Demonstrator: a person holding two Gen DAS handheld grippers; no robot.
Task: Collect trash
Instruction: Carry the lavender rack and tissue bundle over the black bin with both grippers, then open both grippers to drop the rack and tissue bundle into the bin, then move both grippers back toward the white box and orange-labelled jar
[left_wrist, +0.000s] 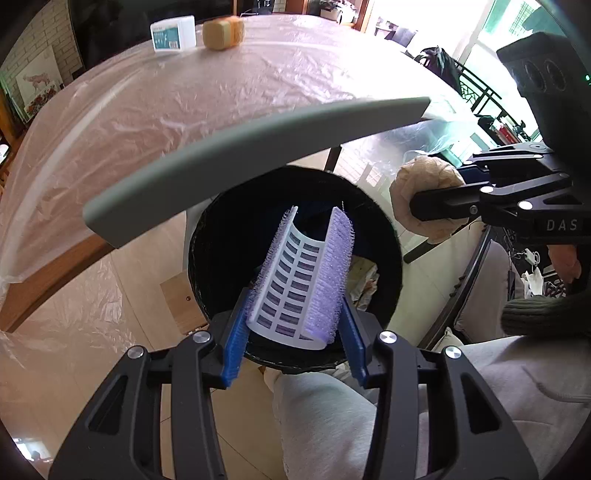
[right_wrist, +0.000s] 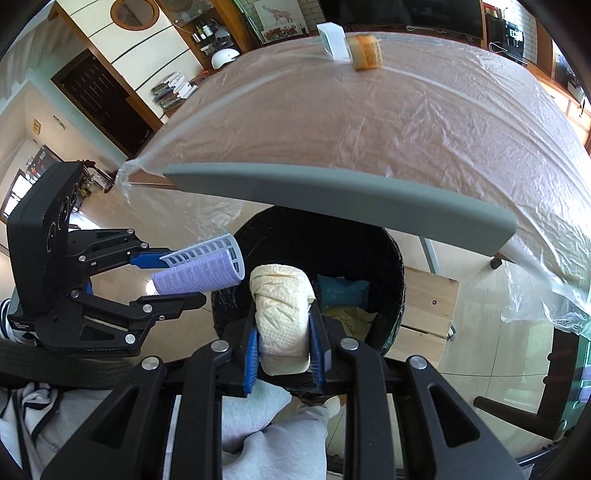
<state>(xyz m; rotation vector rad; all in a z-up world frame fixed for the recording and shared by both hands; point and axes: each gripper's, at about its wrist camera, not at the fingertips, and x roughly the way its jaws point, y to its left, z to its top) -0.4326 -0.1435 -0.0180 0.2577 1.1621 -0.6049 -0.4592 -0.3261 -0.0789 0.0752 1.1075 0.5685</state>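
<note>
My left gripper (left_wrist: 295, 314) is shut on a purple and white hair roller (left_wrist: 303, 280), holding it over the mouth of a round black trash bin (left_wrist: 207, 236) on the floor. From the right wrist view the same roller (right_wrist: 203, 267) shows in the left gripper (right_wrist: 192, 275), just left of the bin (right_wrist: 391, 254). My right gripper (right_wrist: 284, 343) is shut on a crumpled cream paper towel (right_wrist: 282, 306), above the bin's near rim. In the left wrist view that towel (left_wrist: 424, 192) hangs at the bin's right side. Wrappers and paper lie inside the bin.
A grey bin lid (left_wrist: 236, 147) stands raised behind the opening. Beyond it is a table under clear plastic sheeting (left_wrist: 221, 85), with a white box (left_wrist: 173, 33) and a tan tape roll (left_wrist: 223, 32) at its far side. A person's grey-trousered legs (left_wrist: 321, 413) sit below the grippers.
</note>
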